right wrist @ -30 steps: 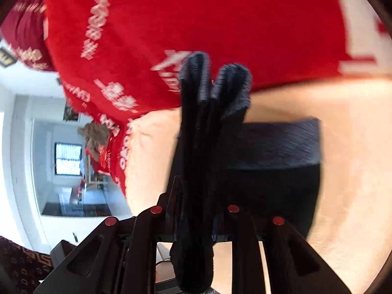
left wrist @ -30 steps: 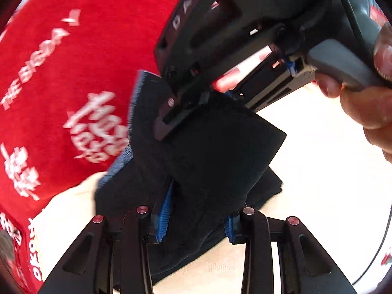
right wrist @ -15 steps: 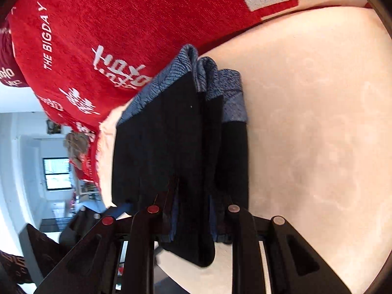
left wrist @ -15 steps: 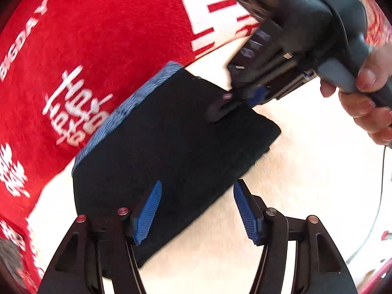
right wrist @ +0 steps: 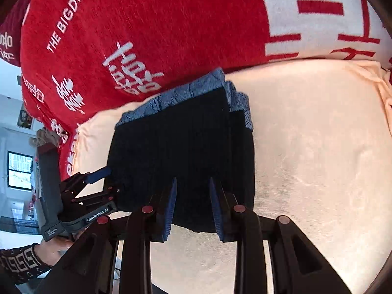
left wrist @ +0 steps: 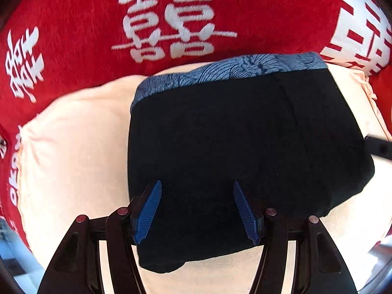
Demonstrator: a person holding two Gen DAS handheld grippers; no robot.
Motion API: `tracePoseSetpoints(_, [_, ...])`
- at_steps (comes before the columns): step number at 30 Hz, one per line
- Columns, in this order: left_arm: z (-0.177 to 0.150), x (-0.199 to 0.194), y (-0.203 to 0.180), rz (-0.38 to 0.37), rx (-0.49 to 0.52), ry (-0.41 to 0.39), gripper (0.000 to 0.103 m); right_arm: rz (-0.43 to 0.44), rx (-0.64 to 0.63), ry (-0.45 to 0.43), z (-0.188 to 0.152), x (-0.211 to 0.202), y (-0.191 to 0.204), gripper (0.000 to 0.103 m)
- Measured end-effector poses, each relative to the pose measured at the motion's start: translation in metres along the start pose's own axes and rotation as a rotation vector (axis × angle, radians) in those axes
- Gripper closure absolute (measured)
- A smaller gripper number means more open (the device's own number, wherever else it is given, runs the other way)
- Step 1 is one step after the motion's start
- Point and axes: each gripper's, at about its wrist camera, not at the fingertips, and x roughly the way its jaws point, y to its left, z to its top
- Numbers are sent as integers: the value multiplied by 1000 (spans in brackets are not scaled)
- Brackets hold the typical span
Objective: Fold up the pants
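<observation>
The left gripper (left wrist: 197, 212) is held spread above the folded pants (left wrist: 235, 147), nothing pinched. The right gripper (right wrist: 192, 208) has just been opening, its pads parted over the stacked layers. The pants lie on a cream cushion (right wrist: 318, 147); a snagged pad could undo the fold. A red blanket (left wrist: 73, 24) borders behind; open cushion lies right.

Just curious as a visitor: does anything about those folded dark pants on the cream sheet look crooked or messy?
Slightly. The folded pants lie flat, but at their right edge the blue waistband layers fan out in steps, not flush.
</observation>
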Motion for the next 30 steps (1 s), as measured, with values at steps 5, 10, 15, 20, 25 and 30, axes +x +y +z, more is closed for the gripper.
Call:
tracePoseSetpoints(5, [-8,2,-9,4,25,-22,20,-42,60,9,-20,24,-17,72])
tracePoseSetpoints(10, [-5,6,-5,-17,10,-22,20,-108,-11,22,-16,28,-7,73])
tracePoseSetpoints(15, [4,21,3,-35,36,5,0,-141,39,15,-21,21,-6,73])
tracePoseSetpoints(20, [13,34,9,-66,37,44,0,-206,46,10,-20,23,6,71])
tracePoseSetpoints(25, [23,50,16,-109,20,115,0,-242,83,32,-23,21,14,66])
tracePoseSetpoints(30, [26,28,15,-72,85,108,0,-260,74,102,-37,6,33,43])
